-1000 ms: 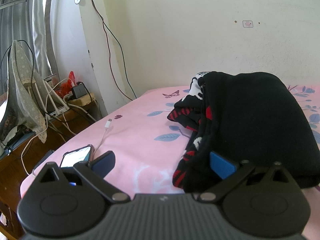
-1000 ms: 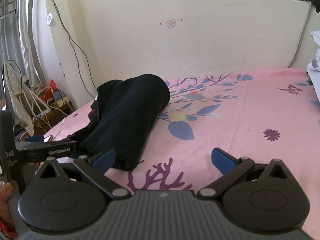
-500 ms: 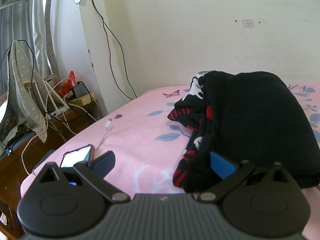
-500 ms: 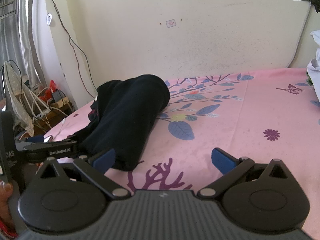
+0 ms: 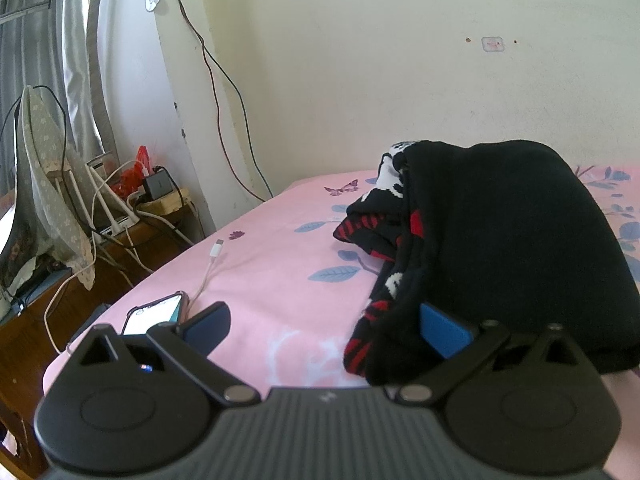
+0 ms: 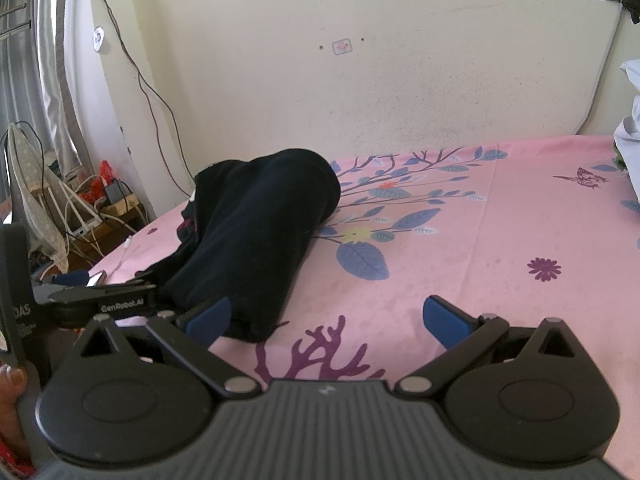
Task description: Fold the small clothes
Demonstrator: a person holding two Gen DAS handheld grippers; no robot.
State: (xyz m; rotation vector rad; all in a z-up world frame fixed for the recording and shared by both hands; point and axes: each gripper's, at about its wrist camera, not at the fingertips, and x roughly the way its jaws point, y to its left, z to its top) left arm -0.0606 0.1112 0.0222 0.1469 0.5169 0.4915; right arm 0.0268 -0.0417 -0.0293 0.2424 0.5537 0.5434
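Note:
A heap of dark clothes (image 5: 500, 240) lies on the pink floral bed sheet (image 5: 272, 272); a black garment covers a black, red and white patterned one (image 5: 380, 220). My left gripper (image 5: 324, 328) is open, its right fingertip (image 5: 440, 328) against the heap's near edge and its left one over bare sheet. In the right wrist view the same heap (image 6: 260, 232) lies left of centre. My right gripper (image 6: 324, 318) is open just to the heap's right, its left fingertip (image 6: 208, 318) touching the near end. The left gripper's body (image 6: 100, 300) shows at the left.
A phone (image 5: 154, 312) with a white cable (image 5: 208, 268) lies near the bed's left corner. Beyond the edge stand a wooden side table (image 5: 120, 248) with chargers and wires, and a curtain. White cloth (image 6: 628, 152) sits at the far right. The cream wall bounds the far side.

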